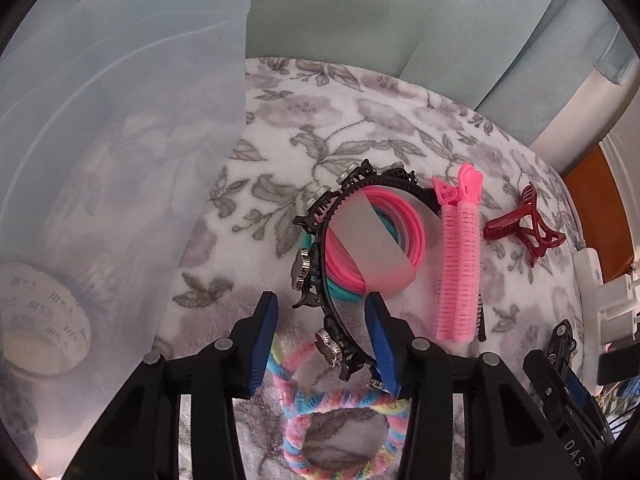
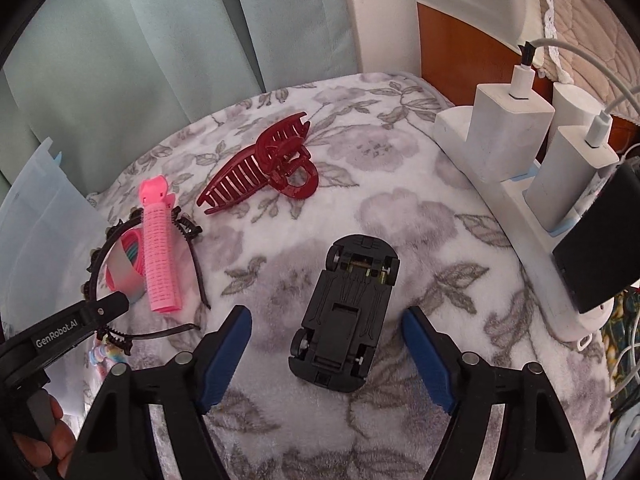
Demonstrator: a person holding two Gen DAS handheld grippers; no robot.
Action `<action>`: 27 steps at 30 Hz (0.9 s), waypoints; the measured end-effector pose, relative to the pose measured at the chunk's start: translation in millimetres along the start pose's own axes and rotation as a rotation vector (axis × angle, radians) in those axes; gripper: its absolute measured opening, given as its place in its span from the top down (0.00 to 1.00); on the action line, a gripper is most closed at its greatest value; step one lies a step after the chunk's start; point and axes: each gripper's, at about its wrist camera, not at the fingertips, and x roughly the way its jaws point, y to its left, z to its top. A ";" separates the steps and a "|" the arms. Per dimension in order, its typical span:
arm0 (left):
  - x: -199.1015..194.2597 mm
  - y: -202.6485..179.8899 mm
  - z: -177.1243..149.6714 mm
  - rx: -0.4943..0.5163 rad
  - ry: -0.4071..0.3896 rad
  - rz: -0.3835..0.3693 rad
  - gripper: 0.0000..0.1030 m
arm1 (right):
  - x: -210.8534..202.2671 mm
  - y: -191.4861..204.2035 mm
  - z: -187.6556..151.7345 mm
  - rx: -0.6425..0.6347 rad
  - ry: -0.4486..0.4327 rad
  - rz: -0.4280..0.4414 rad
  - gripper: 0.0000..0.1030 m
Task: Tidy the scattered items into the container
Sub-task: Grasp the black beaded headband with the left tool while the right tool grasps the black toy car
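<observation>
Left gripper point(image 1: 320, 332) – jaws parted, nothing clamped; black headband point(image 1: 320, 264) is straddled between its 2 fingers on the floral blanket point(image 1: 360, 120). Right gripper point(image 2: 328, 356) – spread wide, unloaded; upturned toy car point(image 2: 346, 312) lies between its fingertips, untouched

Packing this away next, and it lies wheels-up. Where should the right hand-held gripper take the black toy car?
Probably across the toy car mid-body, between the wheels, coming from above: its flat long sides face the fingers of the right hand-held gripper, already open astride it.
</observation>
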 end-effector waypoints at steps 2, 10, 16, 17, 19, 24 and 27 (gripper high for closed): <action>0.1 -1.6 0.0 0.008 0.002 -0.019 0.64 | 2.3 0.1 2.2 0.000 -0.009 -0.007 0.24; -5.0 -5.5 2.3 0.037 -0.003 -0.047 0.77 | 5.2 -2.2 5.3 -0.004 -0.038 -0.057 0.44; -12.7 -2.6 4.7 0.035 -0.017 -0.044 0.78 | 4.6 -9.2 5.0 0.004 -0.039 -0.058 0.58; -15.0 -2.5 5.3 0.036 -0.022 -0.045 0.78 | 4.0 -11.2 4.6 0.011 -0.038 -0.057 0.61; -20.0 -2.9 5.2 0.043 -0.029 -0.043 0.78 | 2.8 -15.0 4.0 0.024 -0.035 -0.053 0.66; -33.2 -5.8 4.1 0.063 -0.051 -0.043 0.79 | -4.6 -19.0 -0.8 0.048 -0.031 -0.032 0.65; -43.7 -9.2 4.2 0.080 -0.072 -0.043 0.81 | -12.5 -22.9 -4.6 0.059 -0.032 -0.026 0.65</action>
